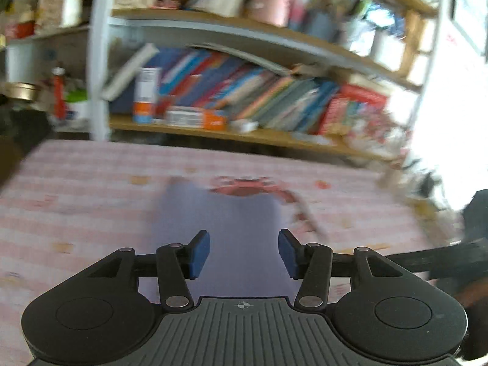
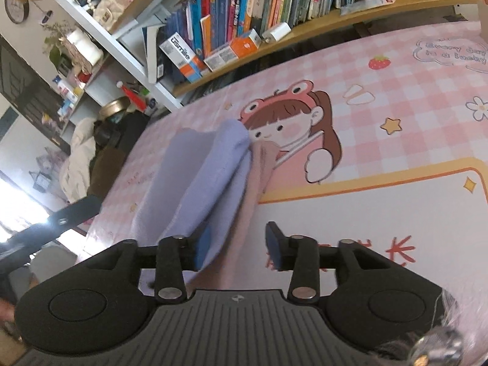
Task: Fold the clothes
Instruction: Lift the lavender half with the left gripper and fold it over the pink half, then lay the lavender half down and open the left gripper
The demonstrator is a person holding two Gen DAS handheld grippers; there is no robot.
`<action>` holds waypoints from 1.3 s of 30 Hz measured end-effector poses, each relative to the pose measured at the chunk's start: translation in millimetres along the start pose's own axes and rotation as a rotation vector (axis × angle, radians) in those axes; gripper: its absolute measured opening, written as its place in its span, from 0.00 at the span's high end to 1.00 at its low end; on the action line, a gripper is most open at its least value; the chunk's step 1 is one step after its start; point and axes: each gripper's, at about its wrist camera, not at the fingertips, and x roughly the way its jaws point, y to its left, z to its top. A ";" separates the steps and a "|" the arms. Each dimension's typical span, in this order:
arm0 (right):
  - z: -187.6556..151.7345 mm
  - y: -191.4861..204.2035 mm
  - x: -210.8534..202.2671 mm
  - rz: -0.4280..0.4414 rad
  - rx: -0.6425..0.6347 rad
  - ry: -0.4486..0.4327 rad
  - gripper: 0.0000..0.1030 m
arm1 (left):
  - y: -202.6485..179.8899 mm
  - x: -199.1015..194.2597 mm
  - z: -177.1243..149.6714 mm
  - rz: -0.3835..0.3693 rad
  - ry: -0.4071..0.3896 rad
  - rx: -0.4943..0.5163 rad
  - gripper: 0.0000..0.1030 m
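A lavender cloth (image 1: 219,222) lies on the pink checked table cover (image 1: 76,201); the left wrist view is blurred. My left gripper (image 1: 244,253) hovers over the cloth's near part, jaws apart, with nothing pinched between the blue pads. In the right wrist view the lavender cloth (image 2: 207,167) lies folded in loose layers, with a pink fabric edge (image 2: 262,170) beside it. My right gripper (image 2: 238,248) is open at the cloth's near corner. That corner drapes against the left pad (image 2: 202,247), and the right pad (image 2: 274,250) stands clear of it.
A shelf packed with books (image 1: 244,97) runs along the table's far edge (image 2: 244,15). Dark bags and a white bundle (image 2: 82,158) sit off the table's left end. A cartoon girl print (image 2: 289,122) covers the table cover (image 2: 396,106). The other gripper's black body (image 1: 442,256) shows at right.
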 end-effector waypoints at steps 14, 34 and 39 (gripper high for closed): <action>-13.4 31.3 16.0 0.033 0.086 0.025 0.58 | 44.6 46.8 -33.5 0.050 0.192 0.087 0.87; -2.1 56.2 68.8 -0.066 0.110 -0.013 0.85 | 42.9 45.6 -42.2 -0.163 0.170 0.228 0.85; -13.6 90.9 48.3 -0.019 -0.138 -0.134 0.85 | 49.0 51.8 -43.5 -0.178 0.183 0.196 0.83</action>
